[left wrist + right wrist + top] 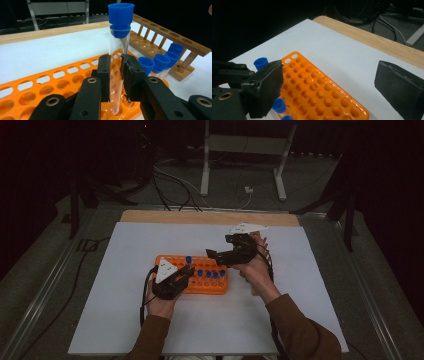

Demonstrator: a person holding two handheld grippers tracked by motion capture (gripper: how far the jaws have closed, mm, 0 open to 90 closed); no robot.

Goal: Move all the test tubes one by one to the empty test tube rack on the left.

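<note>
Clamping a capped test tube (117, 62), the left gripper (116, 72) view reveals a wooden rack (160, 37); right gripper (329, 82) gapes empty.

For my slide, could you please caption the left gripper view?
Left gripper shut on a blue-capped test tube standing in the orange rack.

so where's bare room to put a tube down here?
Free: white mat left of the orange plastic tube rack, and the strip between it and the wooden table edge. Crowded: right of the rack, around the right gripper.
</note>
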